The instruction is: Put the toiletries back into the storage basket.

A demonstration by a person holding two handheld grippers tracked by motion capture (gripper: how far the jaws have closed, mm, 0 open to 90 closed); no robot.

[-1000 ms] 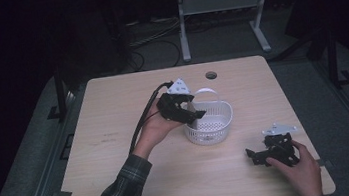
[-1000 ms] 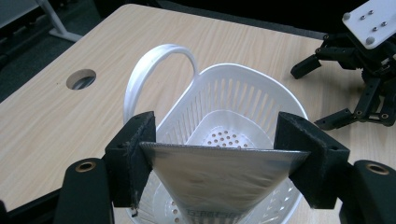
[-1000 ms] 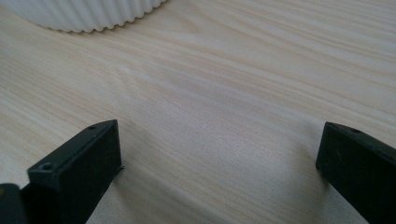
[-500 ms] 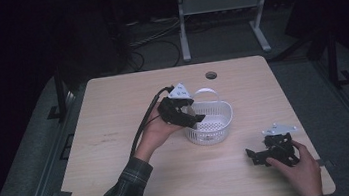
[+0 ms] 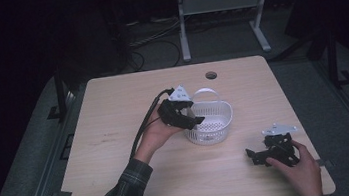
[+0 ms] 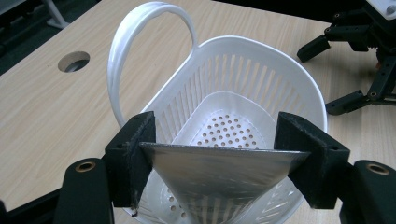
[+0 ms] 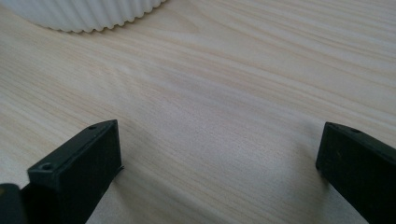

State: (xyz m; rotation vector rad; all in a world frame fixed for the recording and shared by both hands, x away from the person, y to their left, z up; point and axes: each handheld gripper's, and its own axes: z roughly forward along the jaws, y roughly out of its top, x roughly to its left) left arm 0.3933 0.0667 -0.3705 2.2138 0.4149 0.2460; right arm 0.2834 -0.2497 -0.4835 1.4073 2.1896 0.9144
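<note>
Pale wood table (image 5: 116, 135) carries a white perforated basket (image 5: 211, 123) near its middle, a little toward the far edge. From the high view your left gripper (image 5: 193, 121) hangs over the basket's left rim, while your right gripper (image 5: 255, 156) rests near the near right corner, well apart from the basket. In the left gripper view, your jaws clamp a flat grey metallic piece (image 6: 219, 172) between them, tapering downward above the basket's (image 6: 261, 93) holed floor; the handle (image 6: 135, 51) arches at its far side. In the right gripper view, your jaws stand wide apart with bare table (image 7: 210, 116) between them, the basket's ribbed wall (image 7: 88, 14) farther off.
</note>
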